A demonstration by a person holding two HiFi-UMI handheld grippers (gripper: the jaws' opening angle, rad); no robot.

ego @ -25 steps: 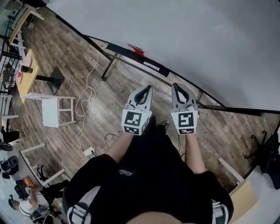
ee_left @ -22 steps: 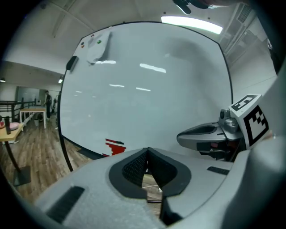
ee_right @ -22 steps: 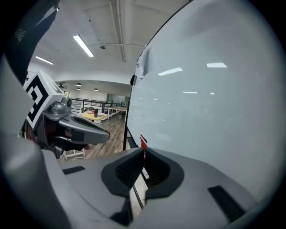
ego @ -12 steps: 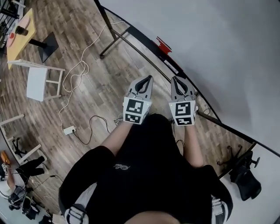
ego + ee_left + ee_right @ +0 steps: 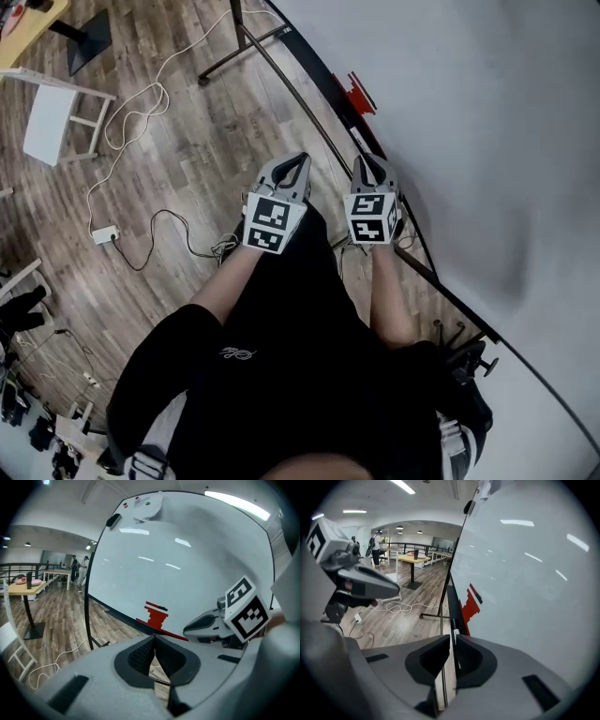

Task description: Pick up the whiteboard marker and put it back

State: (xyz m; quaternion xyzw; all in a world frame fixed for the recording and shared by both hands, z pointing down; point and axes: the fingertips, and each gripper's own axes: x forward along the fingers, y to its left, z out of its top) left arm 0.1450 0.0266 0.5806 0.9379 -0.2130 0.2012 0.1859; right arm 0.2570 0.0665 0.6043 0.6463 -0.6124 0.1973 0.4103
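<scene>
- Both grippers are held out in front of the person in the head view, at mid frame. The left gripper (image 5: 298,159) is over the wooden floor (image 5: 169,150). The right gripper (image 5: 366,159) is close against the foot of the whiteboard (image 5: 459,122).
- The left jaws are closed tip to tip with nothing between them. Only floor shows through the small gap lower down in the left gripper view.
- The right jaws are also pressed together and empty, with just a thin slit between them in the right gripper view.
- The marker (image 5: 453,631) is hard to make out. It seems to be the pale slim stick lying on the dark ledge (image 5: 451,599) under the board, just above the right jaws in the right gripper view.
- A red holder (image 5: 471,603) sits further up the ledge. The short black bar at its top could be another pen, but I cannot tell.
- The stick's long axis runs along the ledge, up the frame, nearly in line with the slit of the right jaws. The marker therefore lies straight ahead of that gripper, end-on.
- The right hand looks clearly nearer. In the left gripper view the ledge and red holder (image 5: 154,615) sit above the left jaws and well apart from them.
- The pick has not begun, I judge. The right jaws would need to open before they can straddle the stick.
</scene>
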